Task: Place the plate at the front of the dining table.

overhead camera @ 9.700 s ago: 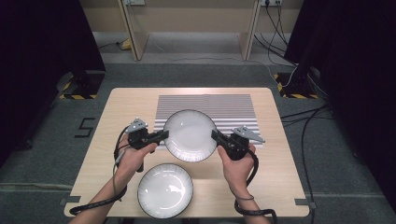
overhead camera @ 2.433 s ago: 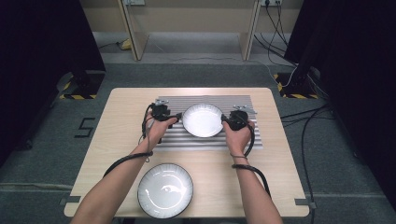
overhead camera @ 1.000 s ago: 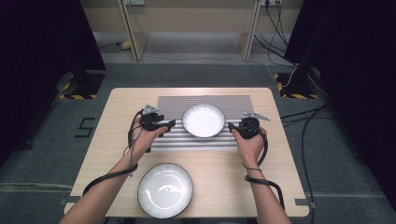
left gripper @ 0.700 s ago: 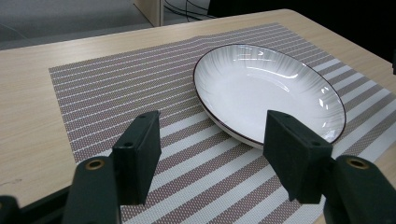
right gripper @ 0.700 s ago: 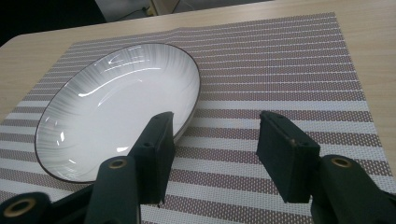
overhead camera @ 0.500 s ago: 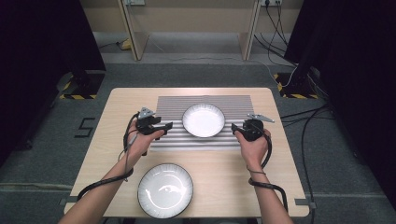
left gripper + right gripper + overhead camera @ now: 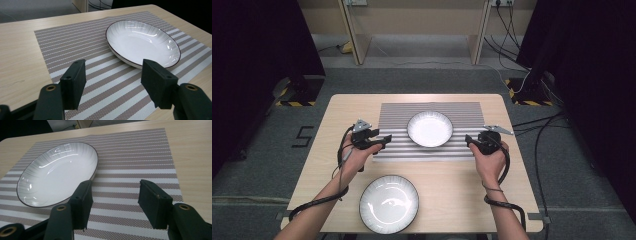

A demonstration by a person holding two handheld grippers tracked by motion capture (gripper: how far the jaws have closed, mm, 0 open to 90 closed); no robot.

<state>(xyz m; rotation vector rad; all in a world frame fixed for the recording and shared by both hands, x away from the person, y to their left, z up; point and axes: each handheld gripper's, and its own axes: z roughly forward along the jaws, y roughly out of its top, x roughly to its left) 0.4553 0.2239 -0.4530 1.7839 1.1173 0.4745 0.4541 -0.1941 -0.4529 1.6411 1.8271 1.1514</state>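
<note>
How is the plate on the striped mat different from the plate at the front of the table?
The plate on the mat lies on the striped placemat between both grippers; the front plate lies on bare wood near the table's front edge. The front plate looks larger in the high view. Both are round, white, dark-rimmed and empty.

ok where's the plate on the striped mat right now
In the high view the plate sits at the middle of the striped placemat, between the left tool and right tool, touching neither; a second plate lies near the table's front edge.
</note>
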